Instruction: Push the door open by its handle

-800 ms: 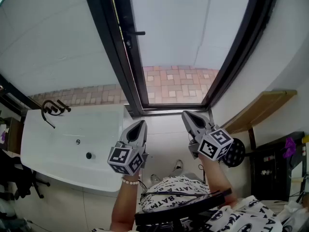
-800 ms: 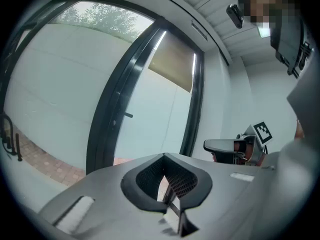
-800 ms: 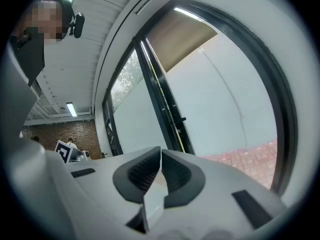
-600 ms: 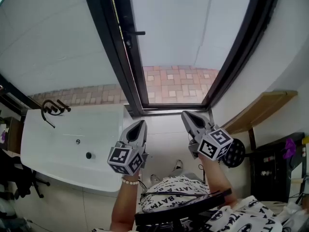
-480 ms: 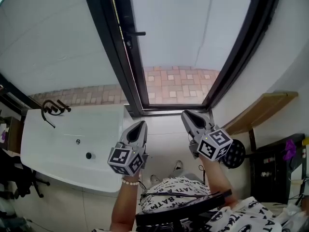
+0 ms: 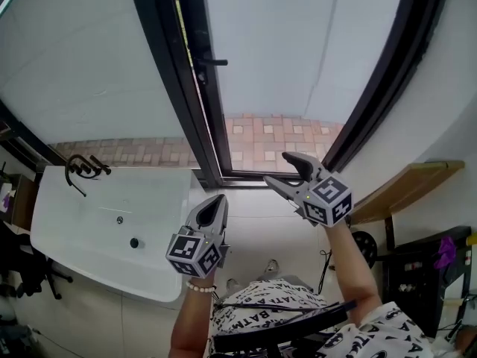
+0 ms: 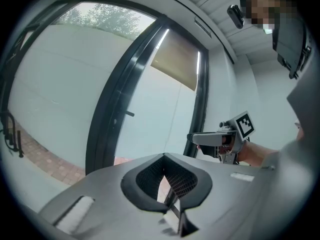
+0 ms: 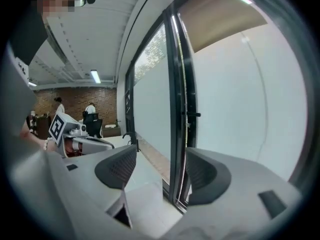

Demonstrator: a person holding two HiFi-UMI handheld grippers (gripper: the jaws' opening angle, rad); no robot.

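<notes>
While the door's handle (image 6: pixel 212 62) is untouched, I log this moment as the approach step of the push.

Item, door (image 6: pixel 298 51): frosted pane in a dark frame, far ahead of me, apparently shut or nearly so. Its handle, a short dark lever, sticks out from the left stile, well apart from both my tools.

Item, right gripper (image 6: pixel 287 171): raised in front of me, jaws spread wide, nothing between them; through the gap I see only the door frame and the floor beyond.

Item, left gripper (image 6: pixel 215 201): nearer me and lower, to the left, jaw tips closed together, holding nothing.

Item, surroundings: white sink (image 6: pixel 89 200) with a dark faucet (image 6: pixel 78 166) at the left; a wooden shelf (image 6: pixel 402 181) at the right.

Next move, as I judge it: carry the right gripper forward, up and leftward to the lever, then either close on it or set one jaw against it, and press away from me. The lever is slim, so the aim must be careful or the jaws will slip past it.

Changes against the earlier frames: my right gripper has lifted and moved farther toward the door, and its jaws, then together, now stand apart. The left gripper sits much where it did. The handle is unchanged.
</notes>
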